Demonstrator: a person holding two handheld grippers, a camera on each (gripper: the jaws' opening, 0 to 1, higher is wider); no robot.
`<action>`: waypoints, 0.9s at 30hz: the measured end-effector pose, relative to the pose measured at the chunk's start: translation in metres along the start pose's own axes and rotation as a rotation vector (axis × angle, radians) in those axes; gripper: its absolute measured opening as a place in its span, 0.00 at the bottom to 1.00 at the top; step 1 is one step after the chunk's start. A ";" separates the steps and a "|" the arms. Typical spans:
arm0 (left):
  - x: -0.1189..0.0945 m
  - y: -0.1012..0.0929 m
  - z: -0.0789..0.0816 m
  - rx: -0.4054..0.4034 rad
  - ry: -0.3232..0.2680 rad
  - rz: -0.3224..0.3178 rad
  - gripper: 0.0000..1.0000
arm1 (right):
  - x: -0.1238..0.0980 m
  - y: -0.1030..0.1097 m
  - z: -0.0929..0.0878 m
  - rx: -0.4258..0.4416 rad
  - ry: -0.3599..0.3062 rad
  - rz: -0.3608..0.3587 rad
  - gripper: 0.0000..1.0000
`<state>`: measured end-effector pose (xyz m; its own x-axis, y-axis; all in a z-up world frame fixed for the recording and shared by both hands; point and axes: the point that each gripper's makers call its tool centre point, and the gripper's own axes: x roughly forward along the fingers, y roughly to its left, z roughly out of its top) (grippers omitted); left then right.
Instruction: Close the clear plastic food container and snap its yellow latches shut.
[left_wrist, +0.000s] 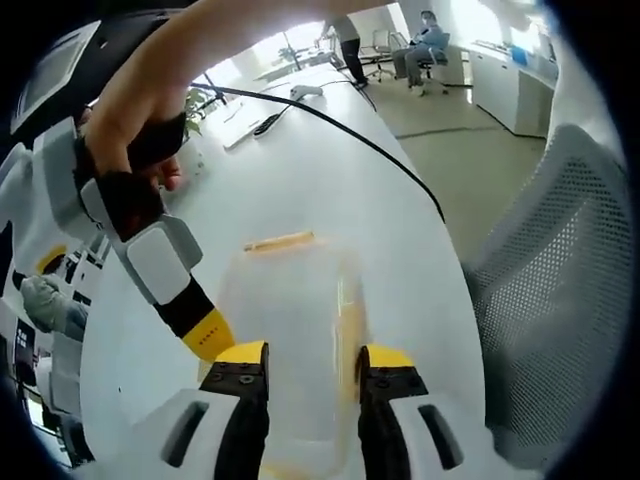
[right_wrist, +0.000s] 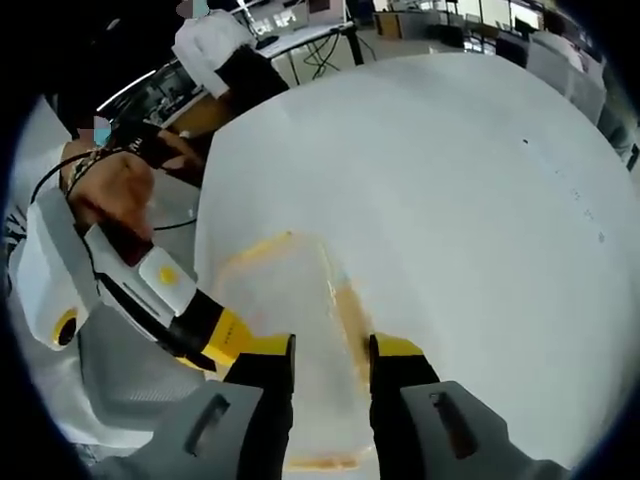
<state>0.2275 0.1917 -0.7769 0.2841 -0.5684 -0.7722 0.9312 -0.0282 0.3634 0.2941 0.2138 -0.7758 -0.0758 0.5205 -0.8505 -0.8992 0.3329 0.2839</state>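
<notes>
pressing evenly suits this step: left gripper and right gripper, fingers parted, straddle the container on the bench; keep each yellow latch square.

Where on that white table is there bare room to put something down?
Bare tabletop lies beyond the clear plastic container with yellow latches, across the white table. In the left gripper view, bare room borders the black cable. It is crowded at the container, where both claws meet.

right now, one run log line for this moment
container on white table | lid on | left gripper open, astride | right gripper open, astride
</notes>
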 end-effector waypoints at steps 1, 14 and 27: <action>0.000 0.000 0.000 0.006 0.002 0.001 0.28 | 0.000 0.000 0.000 0.000 0.000 0.000 0.25; 0.000 0.000 0.000 0.012 0.005 0.009 0.26 | 0.000 -0.003 0.001 0.003 0.002 0.000 0.25; 0.000 0.002 0.000 0.026 0.009 0.024 0.24 | 0.001 -0.006 0.002 -0.003 0.005 0.001 0.25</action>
<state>0.2290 0.1918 -0.7768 0.3088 -0.5619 -0.7674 0.9177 -0.0358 0.3956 0.3005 0.2138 -0.7774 -0.0788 0.5165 -0.8527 -0.9003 0.3304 0.2834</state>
